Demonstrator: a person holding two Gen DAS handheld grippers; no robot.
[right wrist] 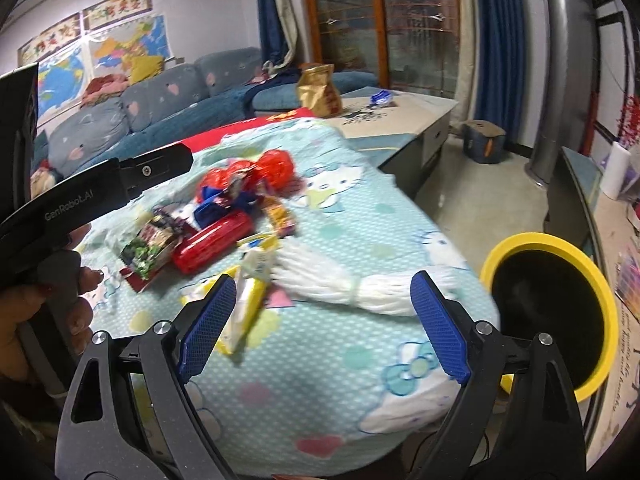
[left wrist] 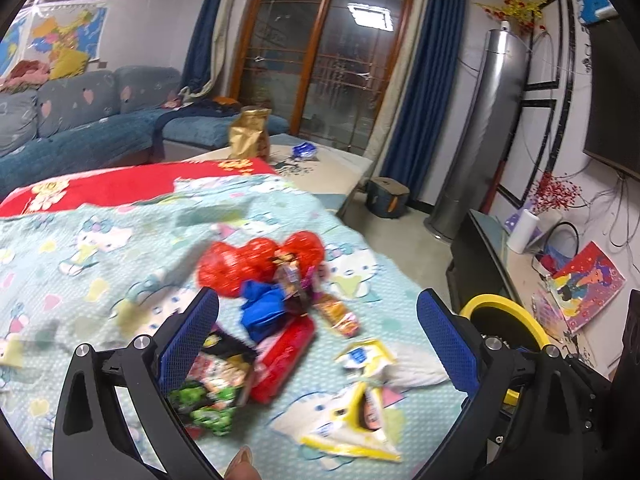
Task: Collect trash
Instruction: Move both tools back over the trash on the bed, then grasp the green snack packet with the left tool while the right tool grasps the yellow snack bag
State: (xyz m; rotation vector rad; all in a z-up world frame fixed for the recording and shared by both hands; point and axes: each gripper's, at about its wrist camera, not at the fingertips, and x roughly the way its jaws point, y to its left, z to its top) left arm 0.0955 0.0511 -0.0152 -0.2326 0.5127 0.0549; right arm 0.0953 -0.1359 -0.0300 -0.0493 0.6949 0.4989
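We hold the left gripper (left wrist: 318,336) and right gripper (right wrist: 322,312) with jaws wide, empty. Crumpled snack wrappers (left wrist: 224,380) litter the pale-blue cartoon-print blanket (right wrist: 320,392); the yellow-rimmed black bin (right wrist: 552,312) stands beside.

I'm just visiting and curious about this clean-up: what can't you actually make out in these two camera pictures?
- Wrapper print: the snack wrappers are motion-blurred in both views, so no labels read.
- Bin contents: the yellow-rimmed bin looks only dark inside in the right view; in the left view the left gripper covers most of it.
- White bundle: too blurred to identify.
- The person: only fingers show at the right view's left edge.
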